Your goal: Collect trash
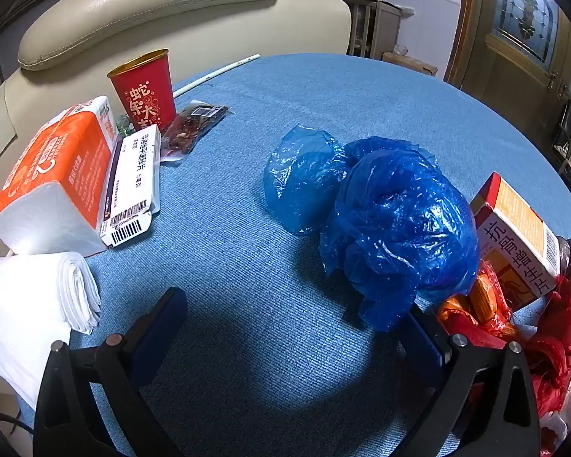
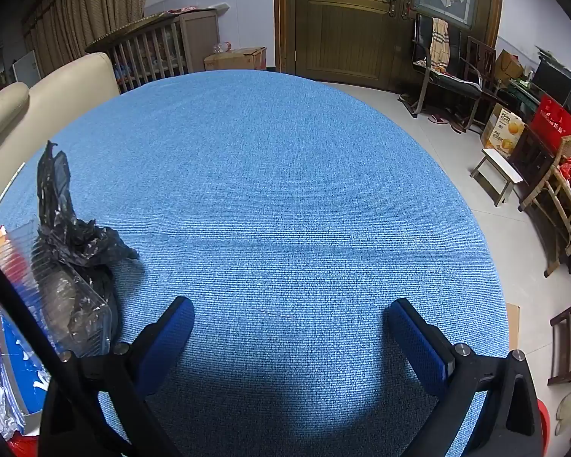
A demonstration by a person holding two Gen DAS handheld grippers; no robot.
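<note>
Two crumpled blue plastic bags [image 1: 377, 217] lie in the middle of the blue-clothed table [image 1: 270, 106]. My left gripper [image 1: 293, 312] hovers open just in front of them; its right finger sits close to the nearer bag, nothing between the fingers. A red paper cup [image 1: 144, 89], a snack wrapper [image 1: 194, 129], a white medicine box [image 1: 133, 186] and an orange tissue pack [image 1: 53, 179] sit at the left. My right gripper [image 2: 291, 321] is open over bare cloth. A black plastic bag [image 2: 68, 221] and a clear plastic tray [image 2: 63, 297] lie to its left.
A red-and-yellow box [image 1: 514, 240] and red wrappers [image 1: 514, 323] crowd the right side in the left wrist view. Folded white paper [image 1: 38, 301] lies at the near left. A beige sofa [image 1: 152, 15] stands behind the table. Chairs [image 2: 441, 72] and boxes line the room's right side.
</note>
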